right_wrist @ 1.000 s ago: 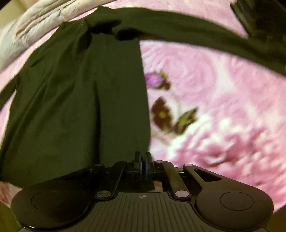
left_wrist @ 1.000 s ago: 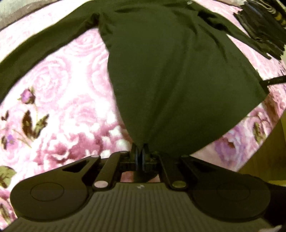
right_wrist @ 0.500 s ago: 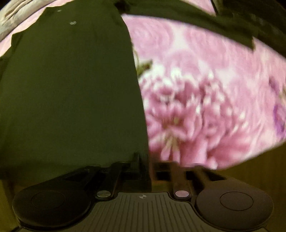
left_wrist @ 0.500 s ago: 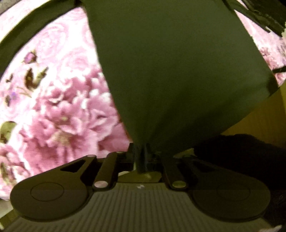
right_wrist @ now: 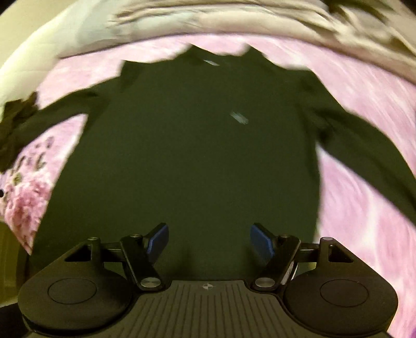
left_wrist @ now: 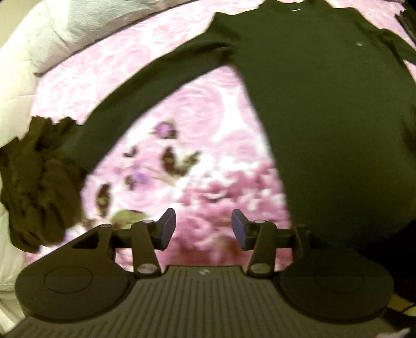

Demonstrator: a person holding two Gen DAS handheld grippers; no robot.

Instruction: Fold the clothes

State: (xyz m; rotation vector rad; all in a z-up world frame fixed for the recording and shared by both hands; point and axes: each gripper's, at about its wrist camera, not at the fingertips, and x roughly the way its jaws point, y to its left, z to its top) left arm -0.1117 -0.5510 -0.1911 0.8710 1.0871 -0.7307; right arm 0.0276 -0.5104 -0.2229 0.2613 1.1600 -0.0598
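**Dark shirt spread flat, both grippers letting go above it**

A dark long-sleeved shirt (right_wrist: 187, 156) lies spread on a pink flowered bedspread (left_wrist: 197, 109), sleeves out to either side; a pale tag shows inside the collar and a small pale mark sits on the chest, both too blurred to read; no writing can be made out. The left gripper (left_wrist: 203, 228) hangs over the bedspread just beside the shirt's edge, jaws opening, nothing between them. The right gripper (right_wrist: 209, 244) hangs over the shirt's lower part, jaws opening and pads clear of the cloth. A crumpled dark garment (left_wrist: 36, 187) lies at the left sleeve's end; white bedding (right_wrist: 234, 23) lies beyond the collar.
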